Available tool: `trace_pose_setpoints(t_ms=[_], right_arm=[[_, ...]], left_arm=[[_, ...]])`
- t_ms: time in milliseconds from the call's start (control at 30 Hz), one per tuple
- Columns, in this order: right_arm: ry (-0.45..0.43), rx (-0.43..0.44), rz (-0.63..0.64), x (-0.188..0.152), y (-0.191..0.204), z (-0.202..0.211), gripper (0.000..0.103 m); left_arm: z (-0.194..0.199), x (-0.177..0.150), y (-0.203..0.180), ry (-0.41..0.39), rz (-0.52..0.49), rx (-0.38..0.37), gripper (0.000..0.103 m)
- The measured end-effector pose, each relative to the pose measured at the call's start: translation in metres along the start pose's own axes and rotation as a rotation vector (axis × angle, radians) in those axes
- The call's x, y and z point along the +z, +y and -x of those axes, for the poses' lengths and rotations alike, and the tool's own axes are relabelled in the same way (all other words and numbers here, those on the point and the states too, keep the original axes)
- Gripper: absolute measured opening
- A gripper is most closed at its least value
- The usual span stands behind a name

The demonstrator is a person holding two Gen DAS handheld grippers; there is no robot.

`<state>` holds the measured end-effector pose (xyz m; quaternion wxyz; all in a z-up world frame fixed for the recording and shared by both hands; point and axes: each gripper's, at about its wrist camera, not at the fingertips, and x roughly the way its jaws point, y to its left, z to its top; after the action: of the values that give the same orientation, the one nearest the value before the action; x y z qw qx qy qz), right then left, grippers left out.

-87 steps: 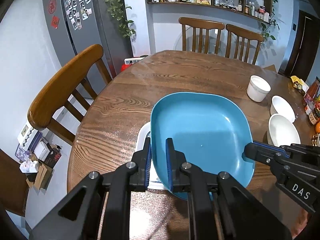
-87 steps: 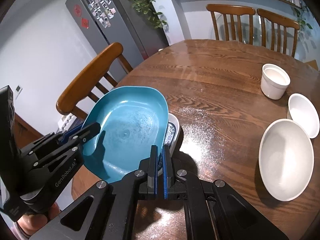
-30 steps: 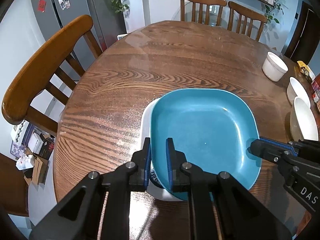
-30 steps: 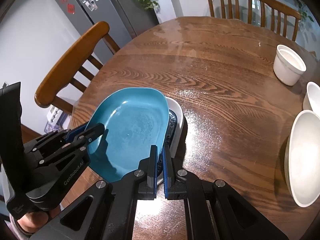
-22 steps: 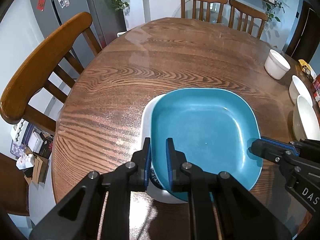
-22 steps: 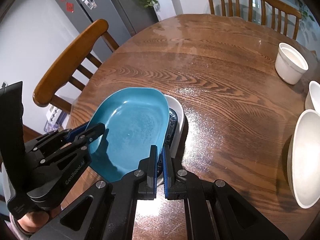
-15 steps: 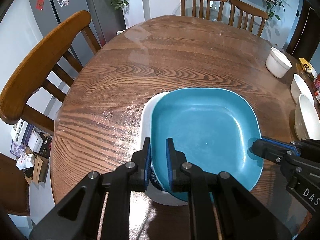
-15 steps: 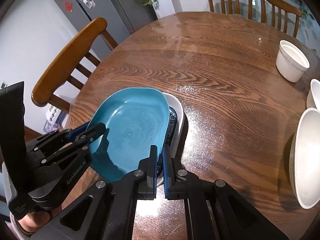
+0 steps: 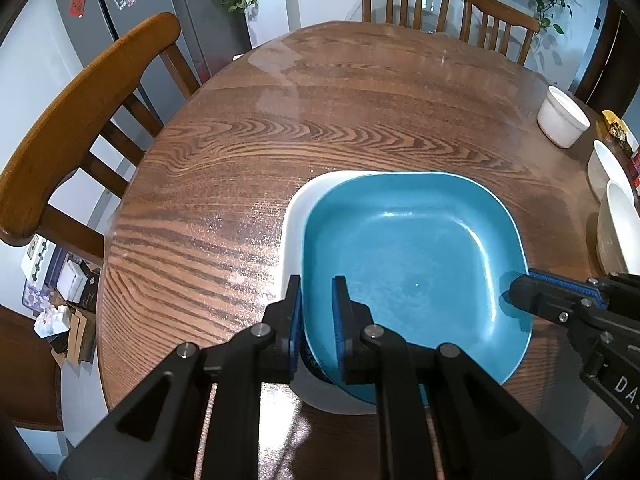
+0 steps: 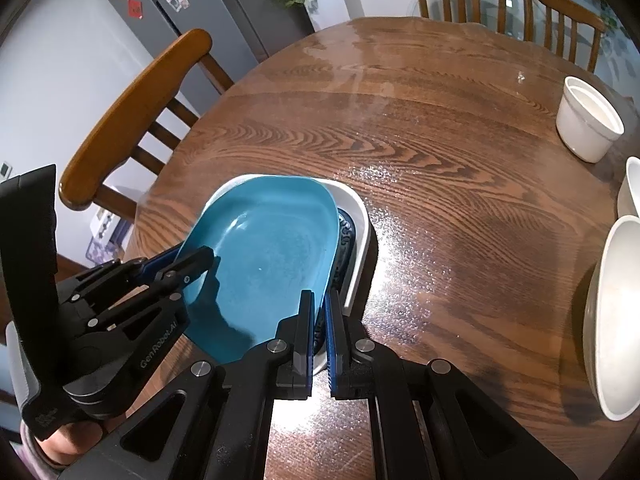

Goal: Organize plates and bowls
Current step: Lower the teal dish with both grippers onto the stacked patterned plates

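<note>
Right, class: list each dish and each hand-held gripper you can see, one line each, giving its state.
Square blue plate: gripped at two edges, over the white dish.
White rectangular dish: on the table, under the blue plate.
Left hand-held gripper: shut on the plate's rim.
Right hand-held gripper: shut on the plate's rim.
White ramekin: upright, empty.
</note>
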<state>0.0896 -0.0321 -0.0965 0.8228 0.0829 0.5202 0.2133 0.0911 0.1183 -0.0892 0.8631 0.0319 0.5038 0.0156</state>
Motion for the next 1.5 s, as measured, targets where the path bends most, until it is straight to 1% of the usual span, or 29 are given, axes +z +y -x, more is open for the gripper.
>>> trace_pose_setpoints(t_ms=[1033, 1433, 1500], right_arm=[[0.032, -0.012, -0.012, 0.001, 0.000, -0.010, 0.006], [0.032, -0.018, -0.019, 0.000, 0.001, -0.011, 0.006], [0.031, -0.020, -0.018, -0.001, 0.002, -0.011, 0.006]], left_arm=[[-0.012, -0.002, 0.000, 0.030, -0.018, 0.007, 0.012], [-0.012, -0.003, -0.001, 0.035, -0.021, 0.005, 0.015], [-0.012, -0.003, -0.001, 0.035, -0.021, 0.006, 0.017]])
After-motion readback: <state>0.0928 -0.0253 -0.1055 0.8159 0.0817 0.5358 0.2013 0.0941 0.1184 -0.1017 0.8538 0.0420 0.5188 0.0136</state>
